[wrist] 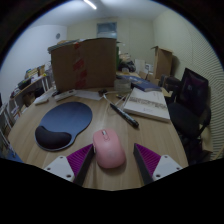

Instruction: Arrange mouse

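Note:
A pink computer mouse [108, 148] lies on the wooden table [150, 132], between my two fingers with a gap at either side. My gripper [112, 162] is open, its purple pads [79, 160] flanking the mouse's rear half. A dark blue mouse pad [64, 123] with a wrist rest lies to the left, just beyond the left finger. The mouse sits on bare wood to the right of the pad.
A large cardboard box [84, 63] stands at the back of the table. A black pen-like stick [123, 114] and an open book or papers [148, 103] lie to the right. A dark chair [190, 100] stands by the right side. Clutter sits at the far left.

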A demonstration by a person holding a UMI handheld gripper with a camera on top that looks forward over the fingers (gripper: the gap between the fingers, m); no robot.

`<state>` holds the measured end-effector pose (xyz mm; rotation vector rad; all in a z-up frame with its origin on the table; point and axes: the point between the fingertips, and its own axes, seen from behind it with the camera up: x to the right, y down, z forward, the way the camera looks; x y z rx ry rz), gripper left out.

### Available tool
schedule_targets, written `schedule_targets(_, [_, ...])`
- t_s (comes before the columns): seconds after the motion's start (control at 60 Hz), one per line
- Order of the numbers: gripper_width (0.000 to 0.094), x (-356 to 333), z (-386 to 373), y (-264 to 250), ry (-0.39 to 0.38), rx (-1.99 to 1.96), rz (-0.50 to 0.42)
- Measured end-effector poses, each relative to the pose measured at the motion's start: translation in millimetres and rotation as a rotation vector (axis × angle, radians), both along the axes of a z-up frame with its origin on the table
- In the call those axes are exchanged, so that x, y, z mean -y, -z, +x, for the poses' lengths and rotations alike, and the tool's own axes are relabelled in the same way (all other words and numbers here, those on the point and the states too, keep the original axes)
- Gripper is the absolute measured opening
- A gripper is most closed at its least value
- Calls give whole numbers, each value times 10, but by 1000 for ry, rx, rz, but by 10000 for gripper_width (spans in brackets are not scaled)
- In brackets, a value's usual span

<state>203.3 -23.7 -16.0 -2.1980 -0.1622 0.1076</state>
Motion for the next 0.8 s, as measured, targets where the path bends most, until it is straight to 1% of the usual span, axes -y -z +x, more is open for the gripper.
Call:
schedule_targets(0.067, [803,-99,7,-2,22,0,6])
schedule_targets(0.083, [788,-119,9,2,29,0,7])
schedule_targets(0.1, [738,-135,13,-2,37,0,8])
schedule_targets(0.117, [752,-151,15,1,45,1,8])
schedule_targets(0.167, [548,-189,35,0,81,1,12])
schedule_targets(0.233, [513,-210,56,0,133,-7,13])
schedule_targets(0.367, [393,-173,53,-26,176,-23,-62])
schedule_targets(0.4, [370,-177,68,-126,191,-42,-58])
schedule_targets(0.45, [367,-231,132,-401,219,-39,-12])
schedule_targets(0.467, [341,-254,156,-512,228,-30,6])
schedule_targets(0.517, [339,-348,157,-888,250,-20,71])
schedule_targets(0.583, [341,-488,-56,-1374,243,-48,154])
schedule_targets(0.633, [340,-601,-336,-1606,212,-57,189])
schedule_targets(0.717, [339,-814,-855,-1690,171,-74,209])
schedule_targets(0.8, [338,-910,-1369,-1338,120,-75,155])
